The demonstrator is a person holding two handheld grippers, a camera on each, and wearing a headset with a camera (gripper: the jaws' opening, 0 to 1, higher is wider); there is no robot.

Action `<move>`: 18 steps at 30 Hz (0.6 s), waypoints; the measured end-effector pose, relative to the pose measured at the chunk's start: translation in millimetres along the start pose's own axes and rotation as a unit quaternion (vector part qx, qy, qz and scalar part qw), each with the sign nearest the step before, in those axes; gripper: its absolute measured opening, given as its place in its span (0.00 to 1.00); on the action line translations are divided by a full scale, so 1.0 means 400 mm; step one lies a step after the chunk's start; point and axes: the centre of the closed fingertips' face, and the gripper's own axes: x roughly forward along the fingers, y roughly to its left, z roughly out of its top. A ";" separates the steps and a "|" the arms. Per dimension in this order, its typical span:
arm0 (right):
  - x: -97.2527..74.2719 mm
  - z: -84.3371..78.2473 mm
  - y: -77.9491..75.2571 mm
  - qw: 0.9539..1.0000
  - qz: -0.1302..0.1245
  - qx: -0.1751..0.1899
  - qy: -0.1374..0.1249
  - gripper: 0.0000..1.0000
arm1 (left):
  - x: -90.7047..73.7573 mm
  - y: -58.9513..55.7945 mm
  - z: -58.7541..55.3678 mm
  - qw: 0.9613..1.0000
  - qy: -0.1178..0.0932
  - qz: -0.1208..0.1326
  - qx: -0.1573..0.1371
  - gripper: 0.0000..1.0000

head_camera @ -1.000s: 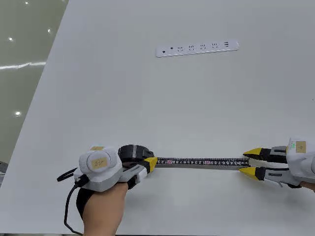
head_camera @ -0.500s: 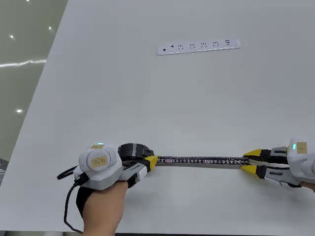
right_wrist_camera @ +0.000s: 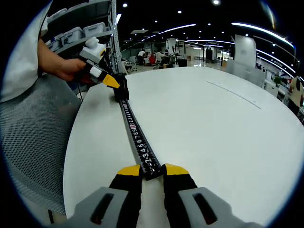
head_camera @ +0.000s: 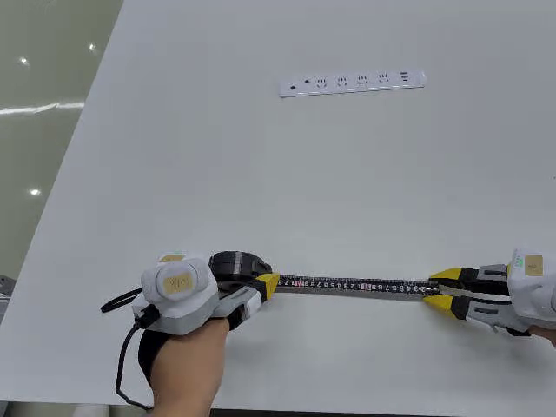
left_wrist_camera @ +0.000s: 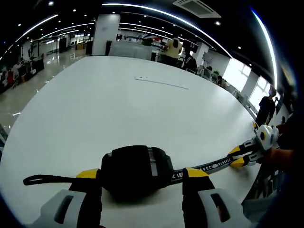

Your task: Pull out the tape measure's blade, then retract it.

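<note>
head view: the left hand-held gripper (head_camera: 257, 288) clamps the black tape measure (head_camera: 236, 265) by its case, near the front edge of the surface (head_camera: 261, 174). its blade (head_camera: 360, 286) lies stretched flat across to the right hand-held gripper (head_camera: 443, 287), whose yellow jaws pinch its end. a white power strip (head_camera: 352, 82) lies well beyond.

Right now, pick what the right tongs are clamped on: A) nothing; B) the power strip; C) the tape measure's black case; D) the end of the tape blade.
D: the right tongs pinch the end of the tape blade, while the left tongs grip the black case.
</note>
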 end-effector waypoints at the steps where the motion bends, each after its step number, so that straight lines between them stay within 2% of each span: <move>1: 0.000 0.001 0.001 1.000 0.000 0.001 0.000 0.16 | 0.000 0.001 0.001 1.000 -0.003 0.004 -0.003 0.66; 9: 0.000 0.006 0.005 1.000 0.003 0.003 0.002 0.16 | 0.003 0.005 0.004 1.000 -0.006 0.021 -0.014 0.66; 11: -0.001 0.006 0.005 1.000 0.004 0.005 0.001 0.16 | 0.004 0.007 0.001 1.000 -0.006 0.028 -0.005 0.65; 18: -0.003 0.009 0.006 1.000 0.008 0.011 -0.001 0.16 | 0.011 0.015 -0.001 0.999 -0.001 0.045 -0.004 0.62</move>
